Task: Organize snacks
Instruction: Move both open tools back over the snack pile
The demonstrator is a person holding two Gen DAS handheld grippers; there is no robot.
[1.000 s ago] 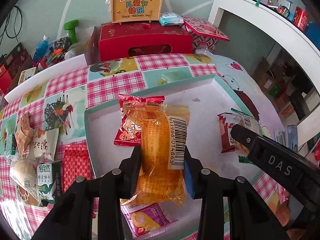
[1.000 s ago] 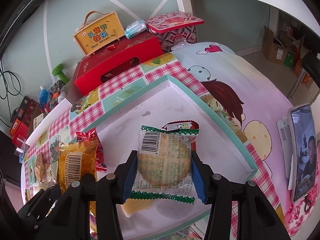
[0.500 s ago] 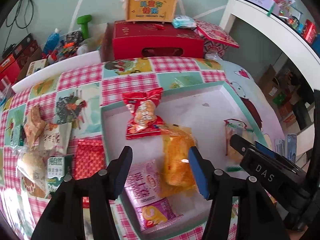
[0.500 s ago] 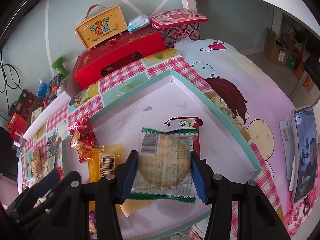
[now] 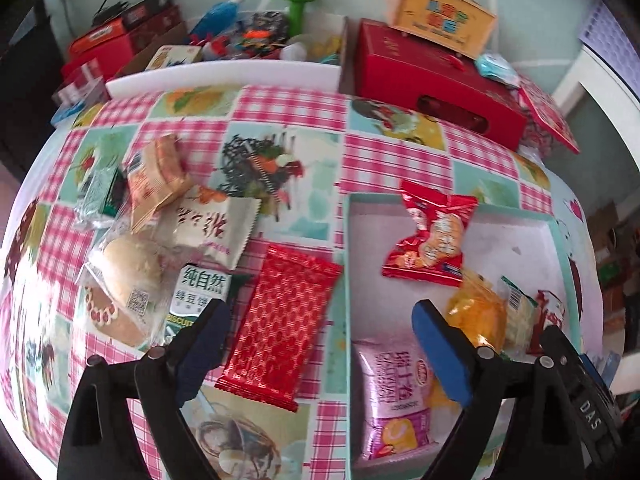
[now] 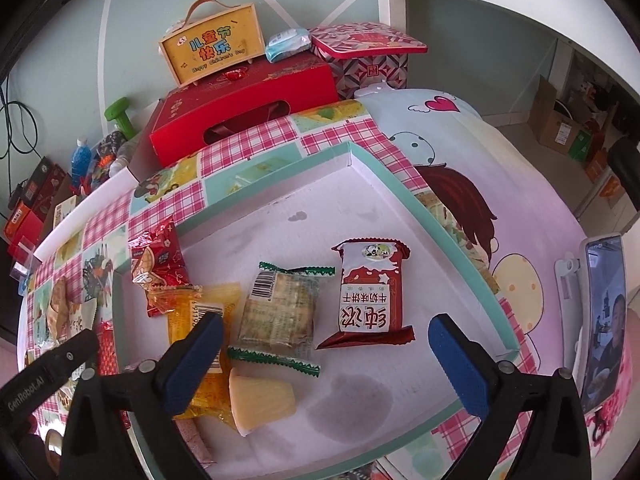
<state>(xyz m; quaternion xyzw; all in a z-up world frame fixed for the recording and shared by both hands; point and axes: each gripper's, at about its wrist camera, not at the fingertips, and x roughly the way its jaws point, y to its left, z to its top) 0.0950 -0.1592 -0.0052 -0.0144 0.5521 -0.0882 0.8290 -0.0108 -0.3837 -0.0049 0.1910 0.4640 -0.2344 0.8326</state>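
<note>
- Landmark: we take the shallow teal-rimmed tray (image 6: 448, 236) on the checked tabletop (image 5: 280, 108) as our reference for every entry.
- Left tongs (image 5: 320, 344): we see them spread wide and holding nothing, poised over the tray's left rim.
- Right tongs (image 6: 326, 360): likewise gaping wide and empty, over the tray's near edge.
- Inside the tray, centre: a green-edged clear biscuit packet (image 6: 280, 312), lying flat.
- Inside the tray, just right of that packet: a red-and-white milk biscuit packet (image 6: 370, 292), flat, not touching it.
- Inside the tray, left part: an orange translucent packet (image 6: 196, 316), partly under the right tongs' left finger.
- Inside the tray, far left corner: a red twist-end snack packet (image 5: 432, 236), its top resting across the rim.
- Inside the tray, near edge: a pale yellow wedge-shaped piece (image 6: 260, 400), touching the orange packet; we cannot tell what it is.
- Inside the tray, near left corner: a pink packet (image 5: 392, 392).
- Outside the tray, just beside its left rim: a red patterned wafer packet (image 5: 280, 320), flat on the tabletop.
- Outside, further left of the tray: a loose pile of mixed snacks (image 5: 160, 240), overlapping one another.
- Beyond the tray's far side: a red gift box (image 6: 244, 108) with a yellow handled case (image 6: 212, 52) on top.
</note>
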